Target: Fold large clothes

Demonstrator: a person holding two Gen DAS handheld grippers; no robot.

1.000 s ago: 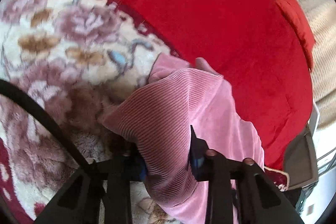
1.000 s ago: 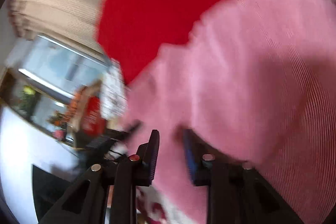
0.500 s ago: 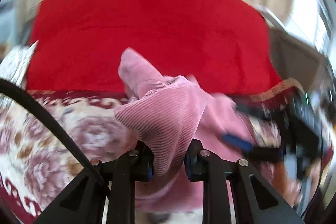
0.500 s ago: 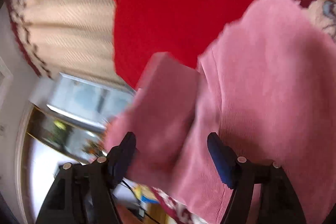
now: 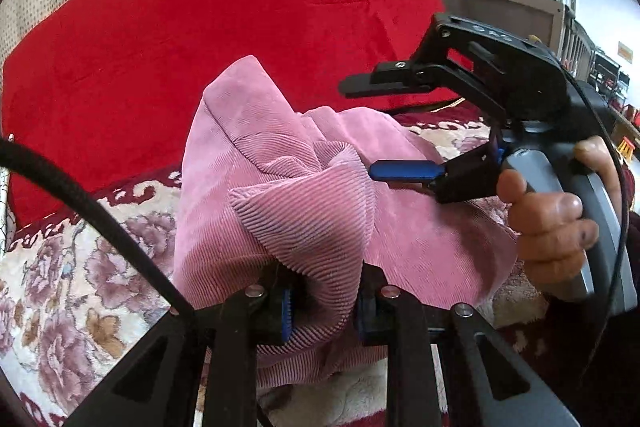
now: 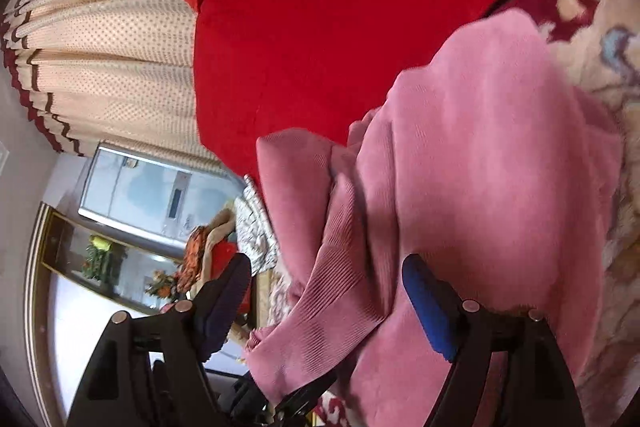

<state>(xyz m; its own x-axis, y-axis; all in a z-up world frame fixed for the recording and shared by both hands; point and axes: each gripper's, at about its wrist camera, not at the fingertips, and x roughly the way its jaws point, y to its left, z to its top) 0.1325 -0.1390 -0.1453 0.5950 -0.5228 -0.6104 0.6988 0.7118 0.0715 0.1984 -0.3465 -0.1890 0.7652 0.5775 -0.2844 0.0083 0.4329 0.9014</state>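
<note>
While the left tongs pinch the pink garment, the right tongs gape wide, gripping nothing.

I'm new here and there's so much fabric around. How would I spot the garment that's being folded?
Find the big plain red blanket at the back, then the floral rug in front of it. The pink corduroy garment lies bunched on that rug, pinched by the left hand-held gripper. Its fine ribbing and dusty pink set it apart from the smooth red and the flowered pile.
</note>
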